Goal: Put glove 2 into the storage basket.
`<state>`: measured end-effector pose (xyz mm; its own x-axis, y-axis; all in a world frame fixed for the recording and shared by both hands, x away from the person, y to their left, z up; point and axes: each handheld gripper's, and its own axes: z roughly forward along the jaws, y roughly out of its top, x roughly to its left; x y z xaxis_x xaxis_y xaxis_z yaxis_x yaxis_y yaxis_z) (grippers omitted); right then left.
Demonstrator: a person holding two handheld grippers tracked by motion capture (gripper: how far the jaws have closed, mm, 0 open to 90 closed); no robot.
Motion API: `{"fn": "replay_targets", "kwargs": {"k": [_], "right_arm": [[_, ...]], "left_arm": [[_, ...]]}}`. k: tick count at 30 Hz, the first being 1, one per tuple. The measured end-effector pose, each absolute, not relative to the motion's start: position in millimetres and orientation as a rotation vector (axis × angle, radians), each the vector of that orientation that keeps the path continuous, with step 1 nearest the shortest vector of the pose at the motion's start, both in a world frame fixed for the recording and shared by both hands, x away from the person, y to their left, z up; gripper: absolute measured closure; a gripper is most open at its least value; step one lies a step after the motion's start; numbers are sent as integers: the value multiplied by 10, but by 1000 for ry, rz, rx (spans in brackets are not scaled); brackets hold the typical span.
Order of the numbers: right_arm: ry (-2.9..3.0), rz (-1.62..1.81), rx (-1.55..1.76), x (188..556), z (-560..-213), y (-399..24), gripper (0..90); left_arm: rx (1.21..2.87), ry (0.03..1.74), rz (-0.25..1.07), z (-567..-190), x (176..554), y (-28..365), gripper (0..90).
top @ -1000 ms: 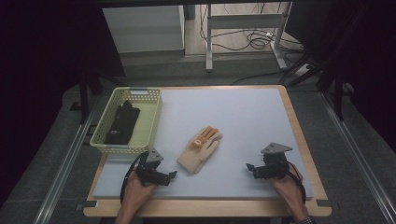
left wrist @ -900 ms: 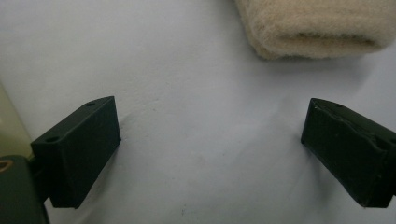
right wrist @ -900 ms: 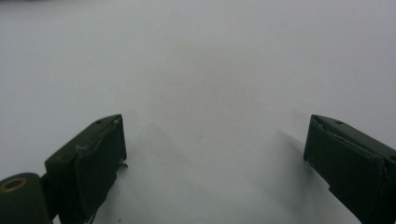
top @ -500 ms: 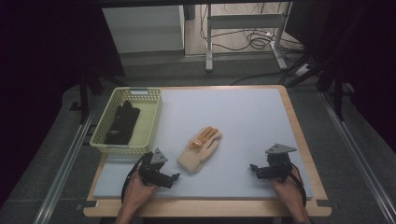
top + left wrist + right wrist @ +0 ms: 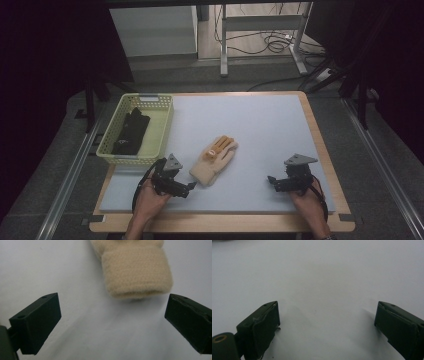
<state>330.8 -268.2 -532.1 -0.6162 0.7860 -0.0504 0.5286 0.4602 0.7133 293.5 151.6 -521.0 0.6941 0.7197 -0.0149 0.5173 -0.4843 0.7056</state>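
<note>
A: Item one, nearest edge: the left tongs (image 5: 192, 186). How were they recorded?

B: Jaws were logged as standing wide apart, having just been opening, with nothing between them. In the left gripper view the cuff of the beige glove (image 5: 136, 272) was seen just ahead of the jaw tips, apart from both.

A: Item two: the right tongs (image 5: 271, 181)?

B: Also entered as apart and empty. They were noted low over the bare tabletop (image 5: 260, 125) at the right front, well apart from the glove.

A: Item three: the glove itself?

B: It was listed flat on the tabletop, left of centre, cuff toward the left tongs, its orange-marked fingers pointed away. Same item in the high view: beige glove (image 5: 214, 160).

A: Item four, farther back?

B: A pale green basket (image 5: 166, 127) at the left rear was noted, with a dark glove (image 5: 131, 131) laid inside.

A: Step judged to be in hand?

B: The approach to the cuff was judged under way; no grip had been made. For the next move, the left tongs would need to be carried forward and lowered until the cuff sits between the jaws, then closed on the fabric. The basket was taken as the likely destination.
</note>
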Motion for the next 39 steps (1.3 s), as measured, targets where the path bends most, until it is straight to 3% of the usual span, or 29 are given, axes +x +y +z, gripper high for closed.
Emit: {"fn": "replay_targets", "kwargs": {"k": [21, 39], "right_arm": [[2341, 952, 1110, 3306, -5320, -2683, 59], [2341, 953, 1109, 3305, -5320, -2683, 59]], "left_arm": [[2251, 925, 314, -5038, 3269, 1054, 0], [2349, 1010, 265, -5312, 3651, 611, 0]]}}
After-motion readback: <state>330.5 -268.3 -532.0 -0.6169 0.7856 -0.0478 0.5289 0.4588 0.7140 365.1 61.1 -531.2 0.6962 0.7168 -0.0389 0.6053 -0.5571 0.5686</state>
